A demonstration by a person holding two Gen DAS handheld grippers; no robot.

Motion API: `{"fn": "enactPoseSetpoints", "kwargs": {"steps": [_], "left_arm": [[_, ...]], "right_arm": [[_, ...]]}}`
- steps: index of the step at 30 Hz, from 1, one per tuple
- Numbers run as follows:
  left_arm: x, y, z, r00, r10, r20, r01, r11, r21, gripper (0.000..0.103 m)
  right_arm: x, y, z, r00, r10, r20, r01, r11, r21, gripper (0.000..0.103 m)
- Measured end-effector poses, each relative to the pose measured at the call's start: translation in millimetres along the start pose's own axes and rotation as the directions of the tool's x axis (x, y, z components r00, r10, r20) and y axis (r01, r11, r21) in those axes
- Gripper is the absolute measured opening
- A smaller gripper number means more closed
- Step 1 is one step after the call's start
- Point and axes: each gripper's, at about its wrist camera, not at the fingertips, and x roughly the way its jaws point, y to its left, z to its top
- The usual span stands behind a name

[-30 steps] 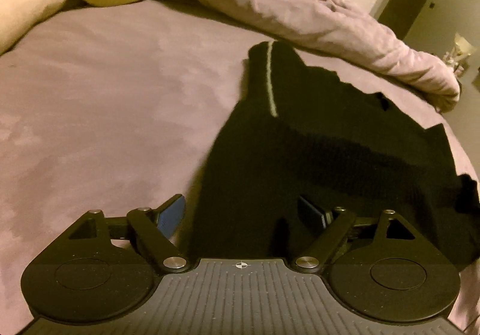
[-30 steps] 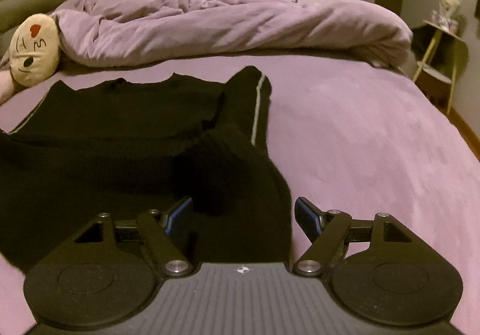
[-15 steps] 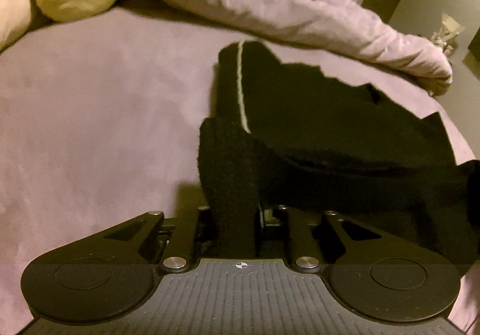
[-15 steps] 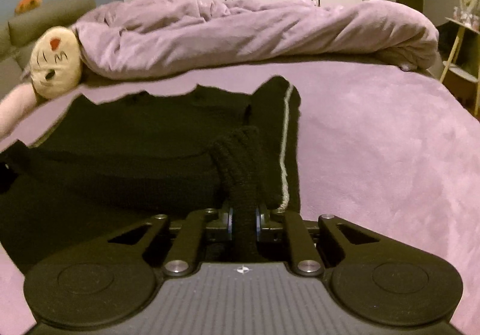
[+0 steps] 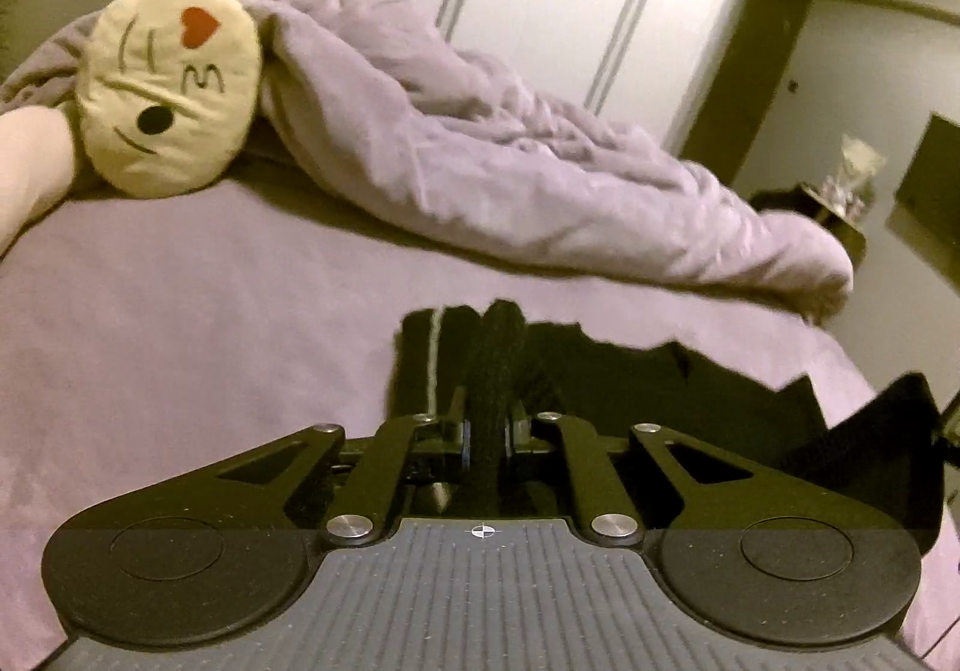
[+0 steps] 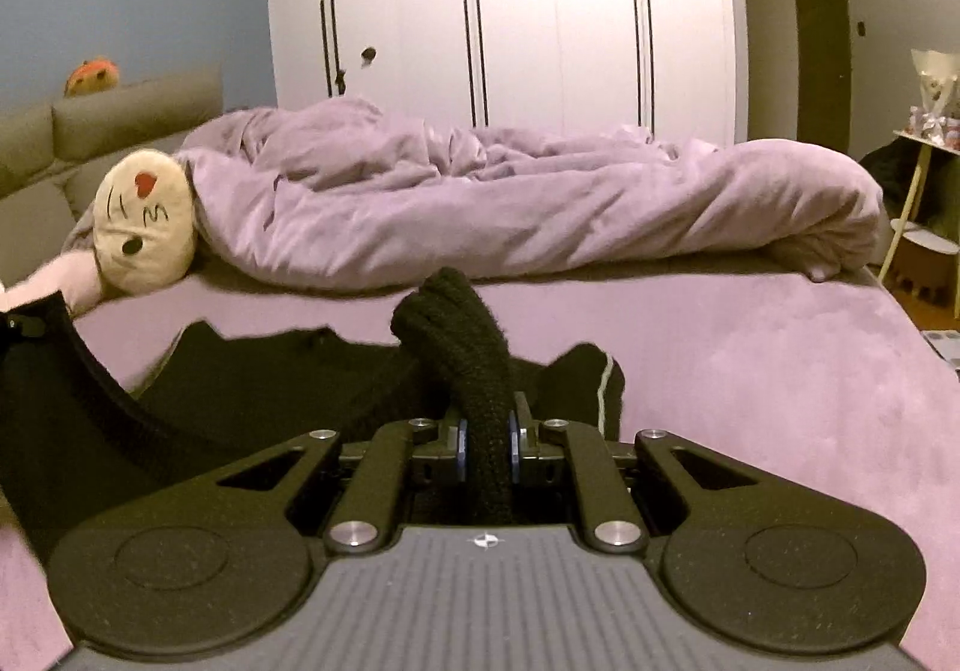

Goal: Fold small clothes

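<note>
A black knit sweater (image 5: 630,371) with a thin white stripe lies on the purple bed sheet (image 5: 210,323). My left gripper (image 5: 486,440) is shut on a bunched fold of its near hem, which stands up between the pads. In the right wrist view the same black sweater (image 6: 258,371) spreads to the left, and my right gripper (image 6: 485,446) is shut on another thick roll of its hem. Both pinched edges are lifted off the bed, while the far part with the neckline still rests on the sheet (image 6: 750,359).
A crumpled purple duvet (image 6: 510,203) runs across the far side of the bed. A cream plush pillow with a face (image 5: 171,89) lies at the far left. White wardrobe doors (image 6: 540,23) stand behind. A small side table (image 6: 924,179) is at the right.
Both grippers went from open over the sweater's near edge to shut on it. Both then rose, lifting the hem and tilting the views up toward the wardrobe.
</note>
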Motion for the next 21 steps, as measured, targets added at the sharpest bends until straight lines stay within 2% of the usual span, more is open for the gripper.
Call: {"fn": "enactPoseSetpoints", "kwargs": {"steps": [5,8,16,21], "left_arm": [[-1,13,-12,0.999,0.033,-0.027,-0.033,0.999,0.004,0.010],[-1,19,-8,0.999,0.041,0.001,-0.041,0.999,-0.029,0.010],[36,-4,50,0.990,0.067,0.120,-0.067,0.998,-0.007,0.010],[82,-7,69,0.978,0.163,0.127,-0.162,0.987,-0.017,0.010]], "right_arm": [[6,4,-1,1.000,0.002,0.007,-0.002,1.000,-0.016,0.011],[10,4,1,1.000,-0.012,0.012,0.012,1.000,-0.012,0.011],[35,-2,33,0.990,-0.118,0.078,0.118,0.993,0.006,0.011],[74,-15,42,0.977,-0.203,0.060,0.202,0.979,0.025,0.011]]}}
